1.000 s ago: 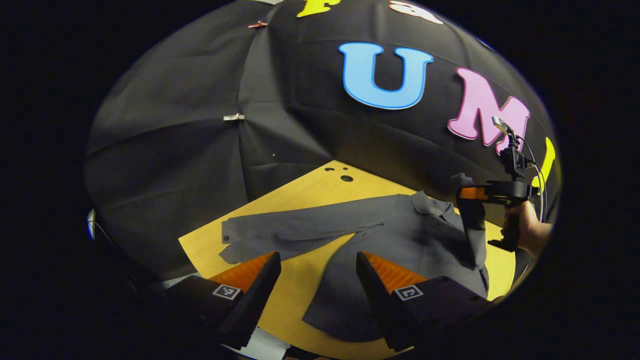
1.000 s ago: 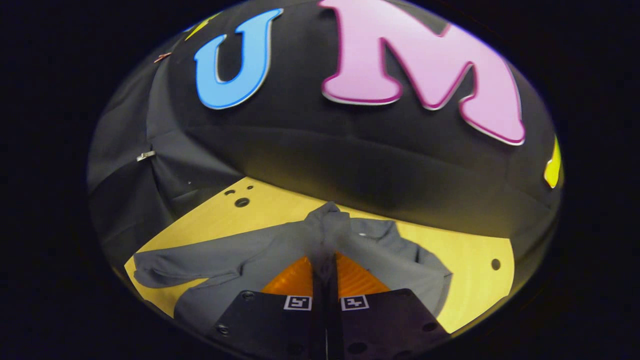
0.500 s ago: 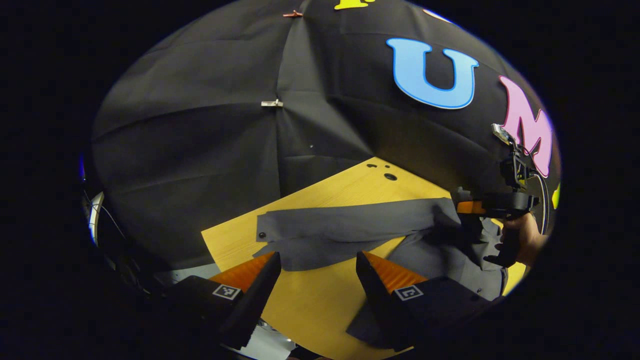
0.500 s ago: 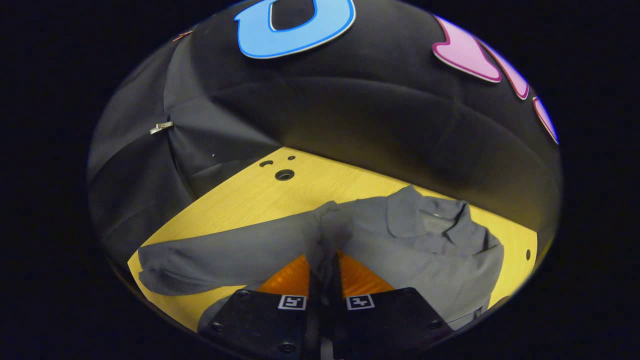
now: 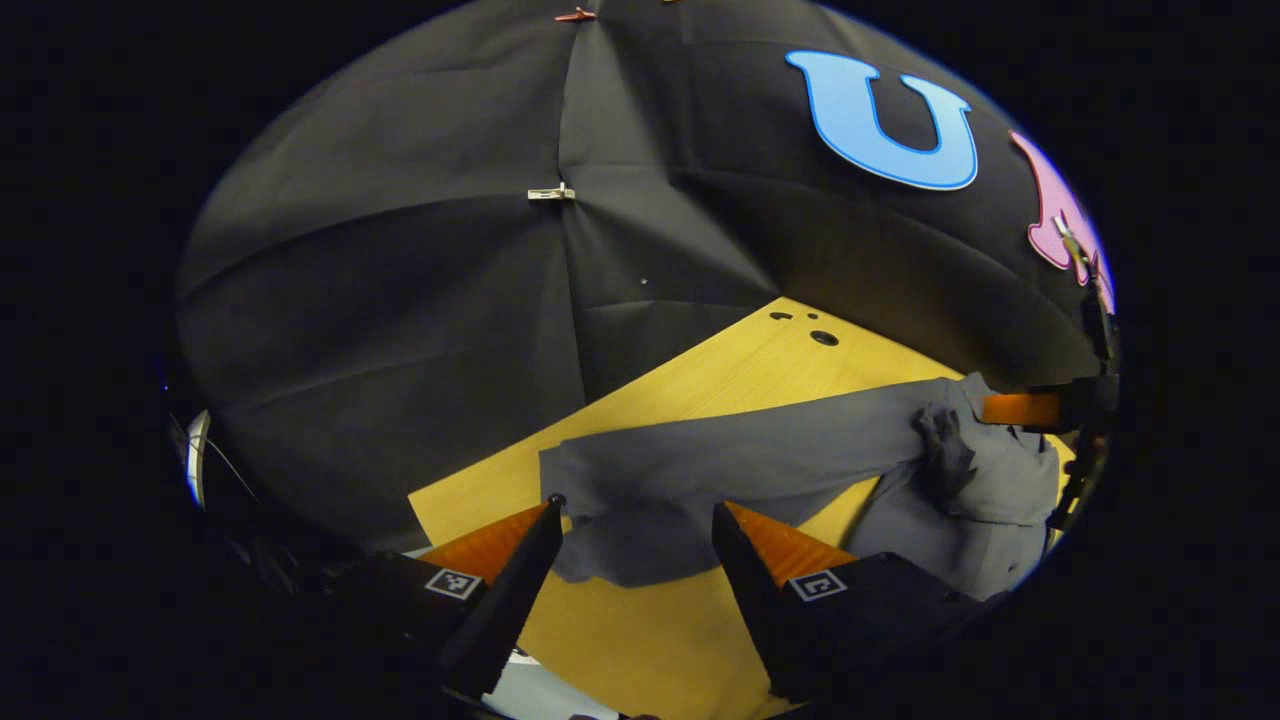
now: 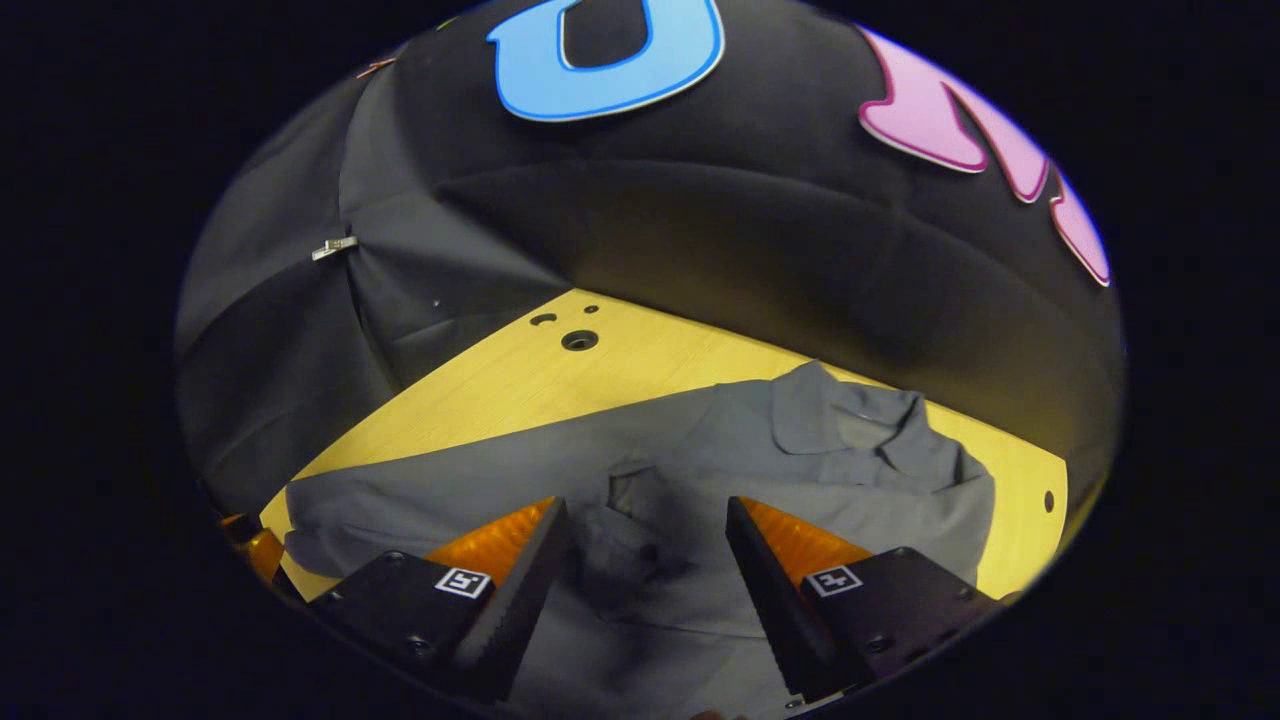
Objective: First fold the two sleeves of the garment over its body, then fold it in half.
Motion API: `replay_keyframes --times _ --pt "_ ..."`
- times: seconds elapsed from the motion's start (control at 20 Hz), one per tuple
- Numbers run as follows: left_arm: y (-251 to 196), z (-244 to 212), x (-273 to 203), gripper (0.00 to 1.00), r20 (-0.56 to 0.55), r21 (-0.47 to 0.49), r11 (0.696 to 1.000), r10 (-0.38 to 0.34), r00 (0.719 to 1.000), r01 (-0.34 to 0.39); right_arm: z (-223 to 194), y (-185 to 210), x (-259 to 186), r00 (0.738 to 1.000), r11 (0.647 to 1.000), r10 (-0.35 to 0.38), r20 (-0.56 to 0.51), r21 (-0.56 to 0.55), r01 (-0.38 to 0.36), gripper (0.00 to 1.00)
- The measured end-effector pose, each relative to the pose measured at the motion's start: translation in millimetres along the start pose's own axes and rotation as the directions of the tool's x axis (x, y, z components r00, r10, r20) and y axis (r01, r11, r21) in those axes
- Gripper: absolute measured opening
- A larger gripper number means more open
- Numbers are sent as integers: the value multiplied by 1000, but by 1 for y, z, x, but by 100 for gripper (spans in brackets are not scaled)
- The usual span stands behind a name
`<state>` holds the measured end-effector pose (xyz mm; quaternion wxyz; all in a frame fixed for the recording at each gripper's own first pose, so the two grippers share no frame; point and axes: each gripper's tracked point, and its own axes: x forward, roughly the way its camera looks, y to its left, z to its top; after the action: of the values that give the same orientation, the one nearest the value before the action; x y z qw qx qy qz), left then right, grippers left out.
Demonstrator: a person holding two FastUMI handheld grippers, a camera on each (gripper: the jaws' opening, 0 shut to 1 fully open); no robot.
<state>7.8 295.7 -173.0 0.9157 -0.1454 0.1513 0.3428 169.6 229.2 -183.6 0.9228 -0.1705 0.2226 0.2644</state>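
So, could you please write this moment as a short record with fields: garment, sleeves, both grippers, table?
garment: grey shirt, lying on the table, collar toward the booth wall
right sleeve: lies folded over the shirt body, cuff crumpled between the open jaws
left sleeve: long sleeve stretched out flat, not yet folded
right gripper: open, above the cuff
left gripper: open, jaws on either side of the sleeve end
table: yellow wooden table
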Motion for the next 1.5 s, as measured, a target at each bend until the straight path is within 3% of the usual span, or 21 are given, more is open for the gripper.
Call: replay_keyframes --times 0.1,0.3,0.55,0.7,0.8,0.9,1.0,1.05,1.2,1.4,1.5 --pt "3 -4 16 92 -30 4 1000 6 1000 -6 -4 -19 -27 1000 1000 -21 -1 12 21 98" --pt "8 -13 47 96 -66 6 1000 -1 998 2 -12 -74 -80 995 995 -103 10 4 103 98" --pt "11 -22 81 95 -101 97 995 -2 995 12 -33 -139 -158 975 975 -218 29 54 217 98" --pt "10 -31 91 95 -137 151 988 -8 991 29 -56 -159 -193 960 956 -278 18 105 275 98" --pt "5 -33 93 98 -136 160 984 -54 989 75 -70 -165 -209 953 943 -303 8 147 298 98" --pt "6 -33 95 84 -145 128 986 -84 986 103 -84 -168 -221 948 931 -317 -6 188 313 98" --pt "3 -35 94 83 -161 138 982 -109 981 132 -96 -171 -230 941 917 -337 -20 221 333 98" --pt "-2 -36 92 77 -168 155 974 -139 976 165 -100 -172 -234 938 910 -345 -27 237 341 98" --pt "-16 -36 91 25 -170 177 964 -169 971 199 -108 -173 -242 931 894 -364 -38 267 361 98" --pt "-19 -26 87 6 -120 162 970 -160 980 178 -109 -178 -256 922 884 -387 -36 270 381 98" --pt "-22 -12 79 6 -85 169 971 -158 984 170 -111 -183 -264 915 874 -402 -37 284 395 99"
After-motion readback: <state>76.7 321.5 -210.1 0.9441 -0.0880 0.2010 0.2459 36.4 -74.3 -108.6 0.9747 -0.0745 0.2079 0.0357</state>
